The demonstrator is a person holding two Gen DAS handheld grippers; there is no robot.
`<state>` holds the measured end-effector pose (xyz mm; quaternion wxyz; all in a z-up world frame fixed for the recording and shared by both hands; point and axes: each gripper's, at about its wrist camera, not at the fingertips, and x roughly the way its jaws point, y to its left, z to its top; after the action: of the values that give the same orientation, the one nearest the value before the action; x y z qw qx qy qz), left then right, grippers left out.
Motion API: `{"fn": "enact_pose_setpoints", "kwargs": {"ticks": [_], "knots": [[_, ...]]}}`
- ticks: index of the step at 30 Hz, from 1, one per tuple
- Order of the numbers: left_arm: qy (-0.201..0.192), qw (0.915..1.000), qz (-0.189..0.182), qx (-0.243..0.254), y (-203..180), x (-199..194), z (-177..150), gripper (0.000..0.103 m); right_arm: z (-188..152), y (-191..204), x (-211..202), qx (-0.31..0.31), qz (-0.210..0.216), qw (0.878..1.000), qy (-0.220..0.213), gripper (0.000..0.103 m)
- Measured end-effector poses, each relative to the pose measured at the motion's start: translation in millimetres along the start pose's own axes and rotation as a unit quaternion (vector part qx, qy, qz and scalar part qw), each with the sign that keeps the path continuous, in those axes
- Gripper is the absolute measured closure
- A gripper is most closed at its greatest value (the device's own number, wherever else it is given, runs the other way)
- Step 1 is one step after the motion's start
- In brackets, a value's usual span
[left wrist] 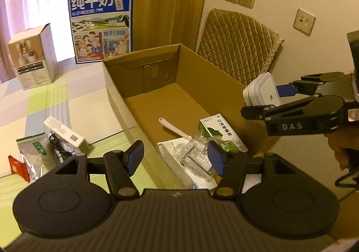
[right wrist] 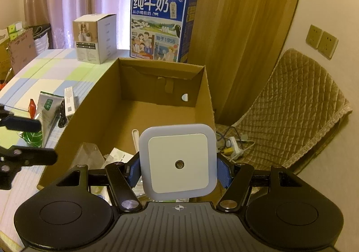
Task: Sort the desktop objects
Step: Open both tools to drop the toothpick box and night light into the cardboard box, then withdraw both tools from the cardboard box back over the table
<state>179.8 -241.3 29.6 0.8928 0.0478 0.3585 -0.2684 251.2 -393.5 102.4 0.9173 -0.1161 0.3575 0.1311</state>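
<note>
From the left wrist view, the left gripper (left wrist: 176, 157) hangs above the near corner of the open cardboard box (left wrist: 116, 86), its blue-padded jaws spread with nothing between them. Below and beyond them, inside the box, lie a white plastic spoon (left wrist: 172, 127), a crumpled clear plastic package (left wrist: 197, 153), a green-and-white medicine carton (left wrist: 222, 134) and a flat white box (left wrist: 179, 162) under the package. On the desk (left wrist: 67, 104) left of the box, unsorted things remain: a long white carton (left wrist: 65, 134), a black cable (left wrist: 58, 146), a silver-and-green pouch (left wrist: 33, 153) and a small red packet (left wrist: 19, 166). At the right edge, the right gripper (left wrist: 264, 97) holds a white square night light (left wrist: 262, 91) near the box's right wall.

From the right wrist view, the right gripper (right wrist: 178, 170) has its jaws pinching that night light (right wrist: 178, 160) by its two side edges, face toward the camera, over the near end of the cardboard box (right wrist: 101, 99). The left gripper (right wrist: 38, 140) shows at the left edge, above the desk items.

The step in hand looks like the placing of the night light into the box. The next move probably calls for lowering it toward the bare cardboard floor past the spoon, then spreading the jaws. The left gripper, being empty, seems free to turn toward the pile on the desk for another pick.
</note>
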Motion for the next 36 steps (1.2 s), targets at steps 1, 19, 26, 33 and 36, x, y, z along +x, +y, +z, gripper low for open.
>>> {"fn": "enact_pose_setpoints", "kwargs": {"ticks": [1,19,26,33,36], "knots": [[-0.002,1.0000,0.001,-0.005,1.3,-3.3,-2.4,0.045,0.6,0.6,-0.2,-0.001,0.000,1.000,-0.001,0.040],[-0.003,0.9998,0.005,-0.020,6.5,-16.9,-16.8,0.045,9.6,5.3,2.5,0.015,-0.004,1.000,-0.010,0.030],[-0.001,0.9997,0.007,-0.024,8.0,-18.8,-22.2,0.044,0.8,-4.1,-12.4,0.045,-0.008,0.999,-0.016,0.028],[-0.001,0.9994,0.011,-0.032,9.2,-27.7,-30.8,0.043,-17.2,-2.8,-34.8,0.064,-0.005,0.998,-0.015,0.023],[0.000,0.9994,0.013,-0.033,9.8,-33.0,-34.9,0.043,-23.5,2.5,-43.8,0.070,-0.004,0.997,-0.013,0.020]]}}
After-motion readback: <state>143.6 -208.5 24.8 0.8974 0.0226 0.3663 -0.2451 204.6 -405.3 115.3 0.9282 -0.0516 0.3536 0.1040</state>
